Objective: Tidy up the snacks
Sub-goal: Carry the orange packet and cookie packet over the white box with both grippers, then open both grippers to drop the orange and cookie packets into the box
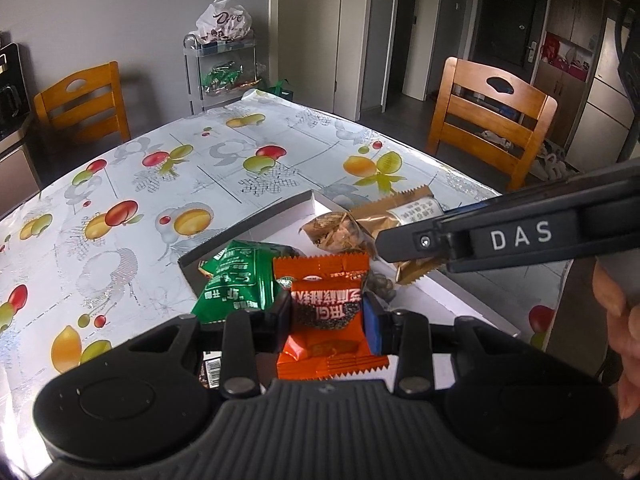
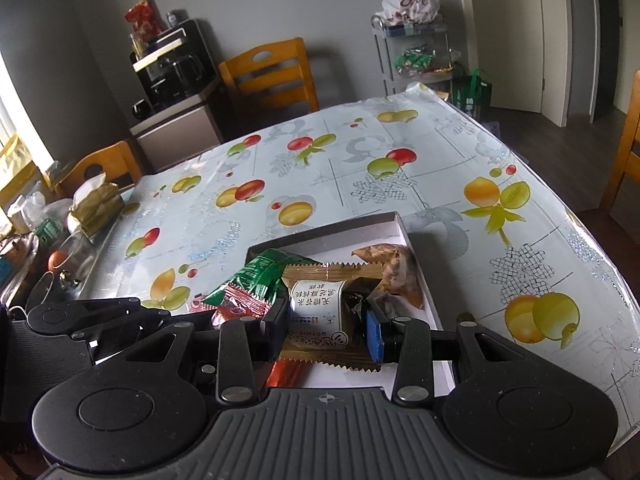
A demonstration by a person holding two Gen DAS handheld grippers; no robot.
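Two hand-held grippers work over a shallow box (image 2: 400, 222) near the table's front edge. The left gripper (image 1: 326, 316) clamps an orange snack packet (image 1: 328, 312); the right gripper (image 2: 326, 326) clamps a gold packet (image 2: 320, 308), both seemingly carried for placing beside the green packet (image 2: 260, 276).

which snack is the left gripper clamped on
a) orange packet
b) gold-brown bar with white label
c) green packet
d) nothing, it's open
a: in the left wrist view the left gripper has its fingers pressed on both sides of the orange packet, with the green packet lying free beside it, while the right gripper holds the gold-brown bar.
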